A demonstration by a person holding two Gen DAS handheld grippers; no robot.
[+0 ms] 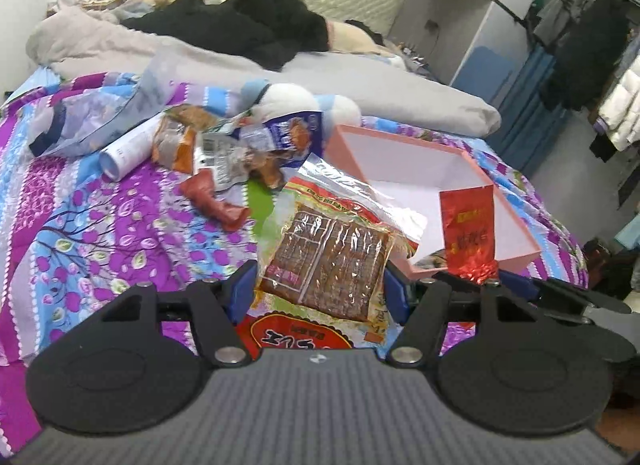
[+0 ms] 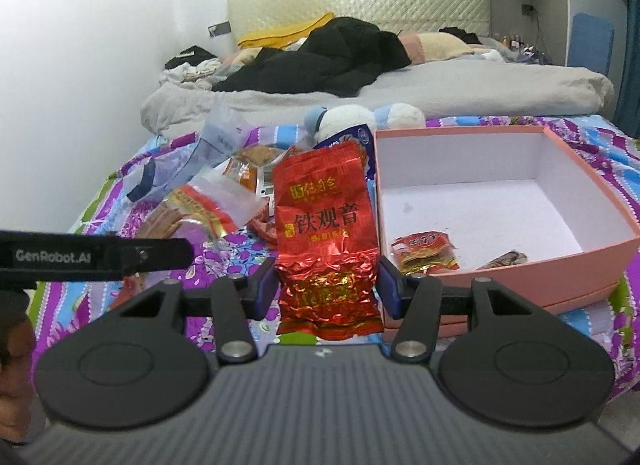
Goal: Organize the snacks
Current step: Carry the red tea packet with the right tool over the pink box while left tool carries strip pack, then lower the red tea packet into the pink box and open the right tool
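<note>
1. Snacks: the left gripper (image 1: pixel 320 285) has its jaws clamped on a clear packet of brown dried tofu (image 1: pixel 332 261), raised beside the pink box (image 1: pixel 516 225).
2. Right gripper (image 2: pixel 326 289): jaws closed on a red tea packet (image 2: pixel 326 233), left of that box.
3. Other packets (image 1: pixel 224 157) lie on the bed (image 1: pixel 100 233) farther left.

The left gripper (image 1: pixel 322 285) points forward and downward, its two blue-padded fingers (image 1: pixel 242 289) closed from either side on a clear packet of brown dried snack (image 1: pixel 332 261) that stands between them. The right gripper (image 2: pixel 326 289) is angled the same way, its blue pads (image 2: pixel 266 285) pressed against the sides of a red foil tea packet (image 2: pixel 326 225) held upright. The two grippers sit just beside each other, the right one's black finger arm showing at the lower right of the left wrist view, the left one's at the left edge of the right wrist view.
</note>
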